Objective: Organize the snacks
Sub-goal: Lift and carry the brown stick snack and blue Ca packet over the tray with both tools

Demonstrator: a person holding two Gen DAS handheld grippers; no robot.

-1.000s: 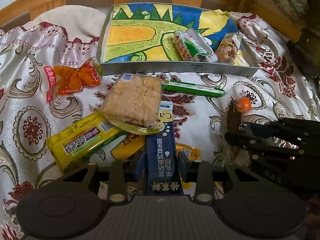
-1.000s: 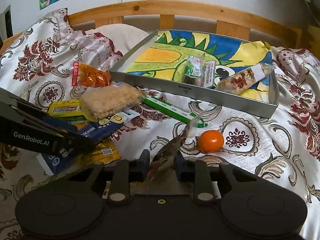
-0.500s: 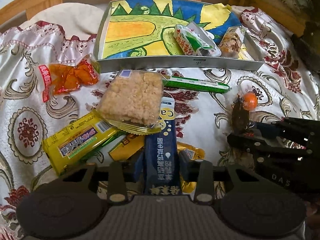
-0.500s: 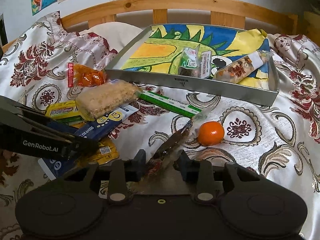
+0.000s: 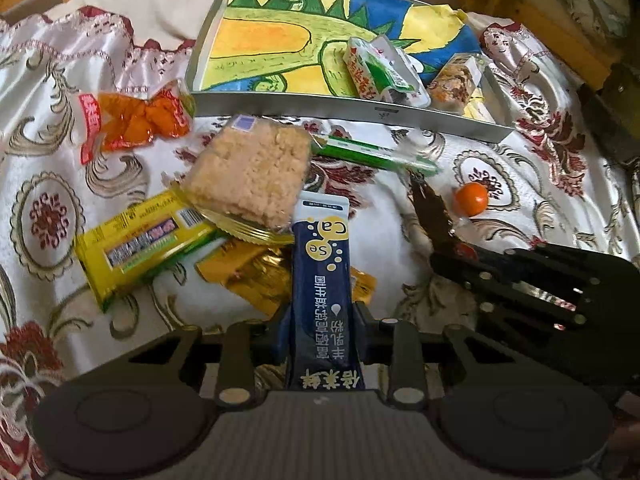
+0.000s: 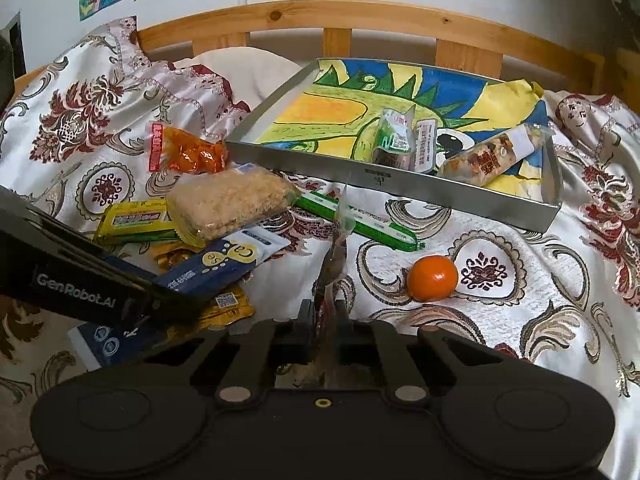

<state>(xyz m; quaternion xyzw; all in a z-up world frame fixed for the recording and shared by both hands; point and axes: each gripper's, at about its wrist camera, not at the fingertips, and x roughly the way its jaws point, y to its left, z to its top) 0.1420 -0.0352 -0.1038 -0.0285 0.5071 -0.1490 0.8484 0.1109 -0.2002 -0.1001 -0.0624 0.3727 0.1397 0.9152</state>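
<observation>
Both claws clamped: left claw [image 5: 320,316] on blue sachet [image 5: 322,280], right claw [image 6: 324,320] on clear packet [image 6: 334,256], tray [image 6: 400,184] straight ahead toward the headboard.

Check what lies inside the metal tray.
In the metal tray: a dinosaur drawing lining it, a green-white packet atop another wrapper, and a nut bar. The drawing beneath them is hidden.

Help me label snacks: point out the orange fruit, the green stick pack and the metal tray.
orange fruit [image 6: 433,277], right wrist view, middle of peel.
green stick pack [image 6: 368,225], right wrist view, mid-length.
metal tray [image 6: 440,196], right wrist view, front wall.
</observation>
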